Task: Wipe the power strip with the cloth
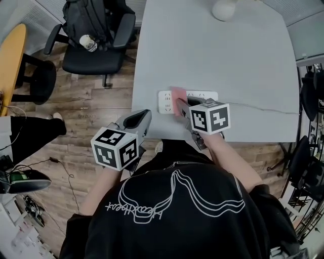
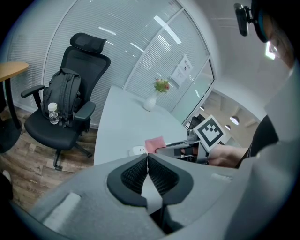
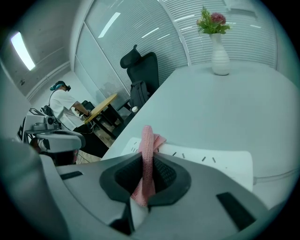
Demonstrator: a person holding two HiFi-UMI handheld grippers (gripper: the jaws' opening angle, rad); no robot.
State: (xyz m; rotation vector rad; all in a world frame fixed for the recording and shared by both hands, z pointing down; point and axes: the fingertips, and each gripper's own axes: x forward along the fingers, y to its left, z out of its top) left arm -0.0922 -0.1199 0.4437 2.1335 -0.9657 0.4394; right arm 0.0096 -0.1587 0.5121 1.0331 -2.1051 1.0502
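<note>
A white power strip (image 1: pixel 192 99) lies near the front edge of the pale table (image 1: pixel 217 55), with its cord (image 1: pixel 263 108) running right. My right gripper (image 1: pixel 180 104) is shut on a pink cloth (image 1: pixel 178 94), which rests on the strip's left half. In the right gripper view the cloth (image 3: pixel 146 154) stands pinched between the jaws over the strip (image 3: pixel 211 161). My left gripper (image 1: pixel 140 119) hangs off the table's front left corner, shut and empty. From the left gripper view I see the cloth (image 2: pixel 155 143) and strip end (image 2: pixel 138 151) ahead.
A white vase (image 1: pixel 224 9) with flowers stands at the table's far edge. A black office chair (image 1: pixel 96 38) carrying a backpack and a bottle stands left of the table on the wood floor. An orange table (image 1: pixel 10 58) is further left. A person sits in the background (image 3: pixel 63 104).
</note>
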